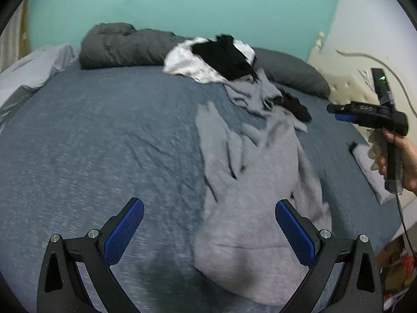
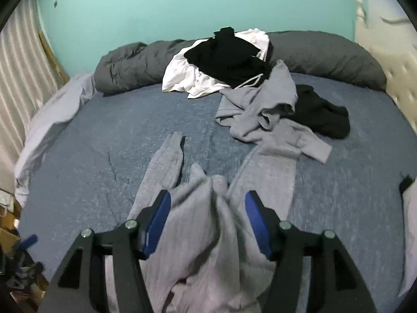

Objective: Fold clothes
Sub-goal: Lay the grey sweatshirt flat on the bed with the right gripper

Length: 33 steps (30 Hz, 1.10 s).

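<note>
A light grey garment [image 1: 250,182] lies rumpled lengthwise on the blue-grey bed cover [image 1: 104,143]. My left gripper [image 1: 208,204] is open wide just above the garment's near end, its right pad over the fabric and its left pad over bare cover. In the right wrist view the same grey garment [image 2: 208,221] bunches up between the open pads of my right gripper [image 2: 208,195], which do not press on it. Two long parts of it [image 2: 166,161] stretch away from me. The right gripper [image 1: 332,112] also shows at the right of the left wrist view, held by a hand [image 1: 406,161].
Further back lie another grey garment [image 2: 260,104], a black one [image 2: 323,117] and a white and black pile [image 2: 224,60]. A rolled dark grey duvet [image 2: 125,62] lines the teal wall. A pale sheet [image 2: 52,120] hangs at the left, and a cream headboard [image 2: 391,65] stands at the right.
</note>
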Each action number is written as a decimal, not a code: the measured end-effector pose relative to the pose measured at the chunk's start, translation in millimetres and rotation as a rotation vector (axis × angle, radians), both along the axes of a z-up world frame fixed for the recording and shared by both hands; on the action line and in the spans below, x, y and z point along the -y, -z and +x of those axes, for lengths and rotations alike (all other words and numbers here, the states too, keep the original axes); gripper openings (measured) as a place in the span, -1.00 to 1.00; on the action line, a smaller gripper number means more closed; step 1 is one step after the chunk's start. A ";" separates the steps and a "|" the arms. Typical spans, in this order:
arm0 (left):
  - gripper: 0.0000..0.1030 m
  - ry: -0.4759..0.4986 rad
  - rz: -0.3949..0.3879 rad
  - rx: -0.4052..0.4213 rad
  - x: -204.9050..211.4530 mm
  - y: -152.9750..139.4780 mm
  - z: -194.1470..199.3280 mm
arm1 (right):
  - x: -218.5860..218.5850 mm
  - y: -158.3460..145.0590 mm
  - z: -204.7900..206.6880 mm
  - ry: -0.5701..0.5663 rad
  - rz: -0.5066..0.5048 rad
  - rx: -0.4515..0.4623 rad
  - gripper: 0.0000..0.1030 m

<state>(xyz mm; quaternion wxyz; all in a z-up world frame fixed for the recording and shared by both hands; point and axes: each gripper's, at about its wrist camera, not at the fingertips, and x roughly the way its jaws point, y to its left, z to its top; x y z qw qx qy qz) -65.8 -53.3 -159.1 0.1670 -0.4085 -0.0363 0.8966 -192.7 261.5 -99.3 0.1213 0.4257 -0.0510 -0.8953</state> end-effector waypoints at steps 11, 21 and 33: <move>0.99 0.108 -0.048 0.097 -54.1 44.5 14.3 | 26.7 111.4 103.8 -0.234 0.009 0.317 0.17; 0.99 0.128 -0.074 0.081 -61.1 34.6 30.7 | 62.4 178.4 111.9 -0.229 0.091 0.435 -0.49; 0.99 0.208 -0.105 0.130 -115.8 65.0 27.8 | 5.6 141.3 131.7 -0.169 0.064 0.340 -0.92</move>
